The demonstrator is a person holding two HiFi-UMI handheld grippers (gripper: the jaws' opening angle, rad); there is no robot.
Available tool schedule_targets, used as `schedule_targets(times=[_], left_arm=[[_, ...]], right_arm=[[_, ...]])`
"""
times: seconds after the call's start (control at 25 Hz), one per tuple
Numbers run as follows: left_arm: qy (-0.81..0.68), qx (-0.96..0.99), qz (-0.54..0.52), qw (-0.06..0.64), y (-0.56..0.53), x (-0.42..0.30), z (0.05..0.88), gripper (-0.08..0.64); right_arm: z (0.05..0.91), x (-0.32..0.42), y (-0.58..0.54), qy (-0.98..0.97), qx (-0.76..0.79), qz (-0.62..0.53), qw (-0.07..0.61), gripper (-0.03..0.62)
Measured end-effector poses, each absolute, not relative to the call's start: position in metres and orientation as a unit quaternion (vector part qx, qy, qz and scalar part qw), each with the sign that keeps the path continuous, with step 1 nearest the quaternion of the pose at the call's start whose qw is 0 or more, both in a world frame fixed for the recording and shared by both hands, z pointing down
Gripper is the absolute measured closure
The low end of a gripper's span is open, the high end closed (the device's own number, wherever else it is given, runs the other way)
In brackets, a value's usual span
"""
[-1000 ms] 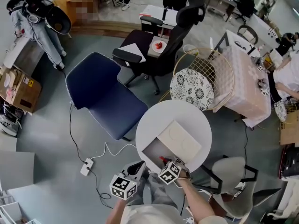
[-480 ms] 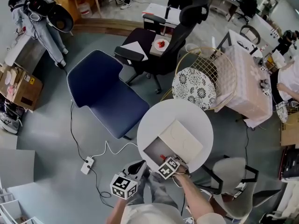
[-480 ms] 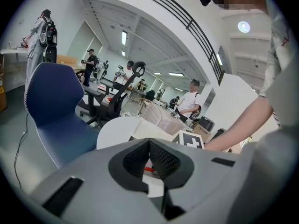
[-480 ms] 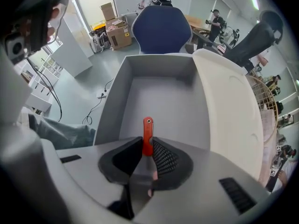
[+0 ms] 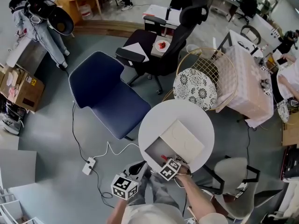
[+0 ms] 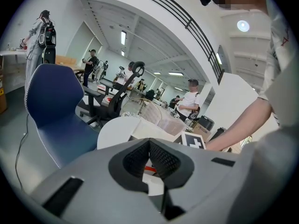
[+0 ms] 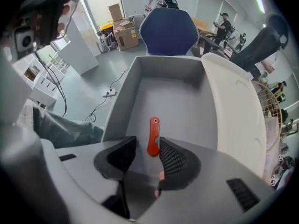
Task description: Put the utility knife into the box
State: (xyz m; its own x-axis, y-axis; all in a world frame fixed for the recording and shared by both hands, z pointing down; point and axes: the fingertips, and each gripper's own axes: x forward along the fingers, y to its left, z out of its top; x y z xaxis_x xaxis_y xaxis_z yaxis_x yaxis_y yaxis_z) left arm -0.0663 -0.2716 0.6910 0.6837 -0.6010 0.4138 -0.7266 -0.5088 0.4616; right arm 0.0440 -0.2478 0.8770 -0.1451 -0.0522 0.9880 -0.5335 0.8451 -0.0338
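Note:
The red utility knife [image 7: 153, 135] lies flat on the floor of the open grey box [image 7: 140, 78], seen in the right gripper view. My right gripper [image 7: 142, 149] points straight down over it. Its jaws have just been opening and now stand open, with the knife between them near the right pad, not pinched. In the head view the knife [image 5: 164, 158] shows just beyond the right gripper [image 5: 167, 163], inside the box [image 5: 156, 149], whose white lid [image 5: 183, 139] lies back. My left gripper [image 5: 139, 166] hangs off the table's near left edge. Its pads [image 6: 161, 158] meet at the tip, holding nothing.
The box sits on a small round white table [image 5: 156, 118]. A blue chair [image 5: 103, 94] stands to the left, a wire chair with a patterned cushion [image 5: 194, 88] behind, and a grey chair [image 5: 233, 171] at the right. A power strip and cable [image 5: 88, 164] lie on the floor.
My right gripper has shifted only slightly over the box, and the red knife shows at its tip as before. The left gripper has not moved.

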Motion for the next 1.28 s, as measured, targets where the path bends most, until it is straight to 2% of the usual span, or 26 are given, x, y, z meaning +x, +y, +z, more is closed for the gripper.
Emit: schedule_targets(times=[0.16, 0.6, 0.96, 1.28], left_arm=[[-0.380, 0.865, 0.098, 0.314, -0.271, -0.065, 0.690, 0.548], [-0.379, 0.868, 0.092, 0.306, -0.272, -0.055, 0.680, 0.548], [-0.372, 0.881, 0.088, 0.278, -0.281, -0.035, 0.657, 0.548], [-0.371, 0.896, 0.083, 0.229, -0.301, -0.013, 0.618, 0.548]], right_arm=[[0.875, 0.042, -0.248, -0.736, 0.202, 0.178, 0.621, 0.416], [0.858, 0.048, -0.256, -0.745, 0.225, 0.153, 0.608, 0.418], [0.814, 0.050, -0.280, -0.766, 0.292, 0.085, 0.567, 0.568], [0.774, 0.053, -0.291, -0.787, 0.317, 0.048, 0.527, 0.575]])
